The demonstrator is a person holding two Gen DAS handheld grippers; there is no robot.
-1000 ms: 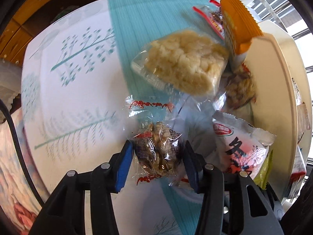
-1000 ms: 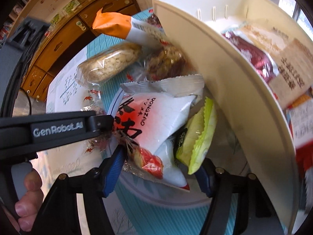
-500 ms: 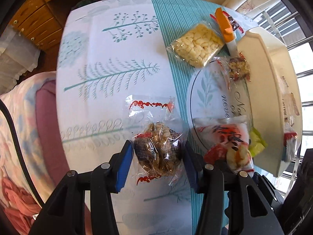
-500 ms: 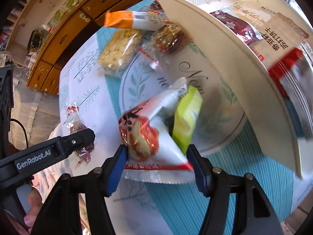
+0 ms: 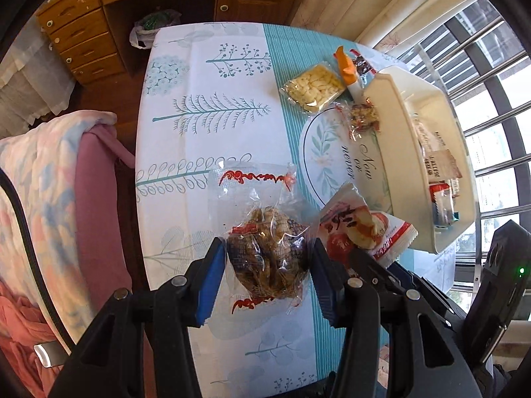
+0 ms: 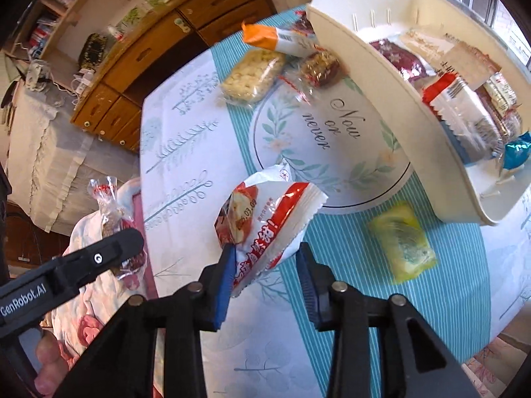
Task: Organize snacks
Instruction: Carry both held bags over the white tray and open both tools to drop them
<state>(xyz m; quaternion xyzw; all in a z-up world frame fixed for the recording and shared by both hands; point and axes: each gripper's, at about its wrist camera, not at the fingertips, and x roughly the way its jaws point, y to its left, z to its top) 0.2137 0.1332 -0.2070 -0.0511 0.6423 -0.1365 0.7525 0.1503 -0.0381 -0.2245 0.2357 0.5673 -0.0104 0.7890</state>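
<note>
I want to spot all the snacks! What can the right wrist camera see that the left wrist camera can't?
Only the right wrist view shows the yellow-green packet lying on the tablecloth and the blue wrapper in the white bin. Only the left wrist view shows the window bars. Both show the red-and-white packet with the right gripper closing on it, and the clear nut packet in the left gripper.

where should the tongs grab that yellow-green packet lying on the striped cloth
Grip the yellow-green packet across its narrow width at the middle, coming straight down from above. It lies flat on the tablecloth, alone, with free cloth along both long sides, so the fingers can slide down beside it. The white bin stands apart, beyond one short end.
</note>
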